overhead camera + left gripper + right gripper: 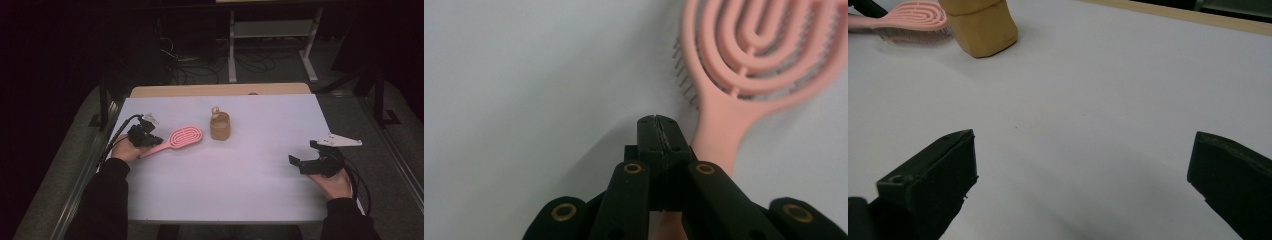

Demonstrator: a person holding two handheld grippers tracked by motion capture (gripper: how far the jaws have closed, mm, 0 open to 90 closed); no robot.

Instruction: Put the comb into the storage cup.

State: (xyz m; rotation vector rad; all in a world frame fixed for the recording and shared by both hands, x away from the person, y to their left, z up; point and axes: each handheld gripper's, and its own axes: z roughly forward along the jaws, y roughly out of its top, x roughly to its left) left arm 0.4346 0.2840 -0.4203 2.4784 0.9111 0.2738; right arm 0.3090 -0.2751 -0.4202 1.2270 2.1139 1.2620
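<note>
The room is dark; a grey floor point(65, 165) surrounds the bench, with a tangle of cables point(195, 62) and a white metal frame point(272, 37) beyond its far edge. The bench point(250, 175) carries a pale, matte white cover, with a strip of wood showing along its far side. The cover is plain and smooth, catching soft shadows under the things on it.

A tan jar point(220, 127) stands upright near the middle of the far half, with a small pale top. Just left of it, apart from it, lies a pink brush point(182, 137), bristles down, its looped head toward the jar and its handle running to the left.

The left hand-held gripper point(150, 140) sits at the brush's handle end. In its own view the jaws are pressed together, nothing between them, and the handle passes just beside and under their tips.

The right hand-held gripper point(305, 160) rests low near the bench's right edge, well apart from the jar, its jaws spread wide over bare cover.
</note>
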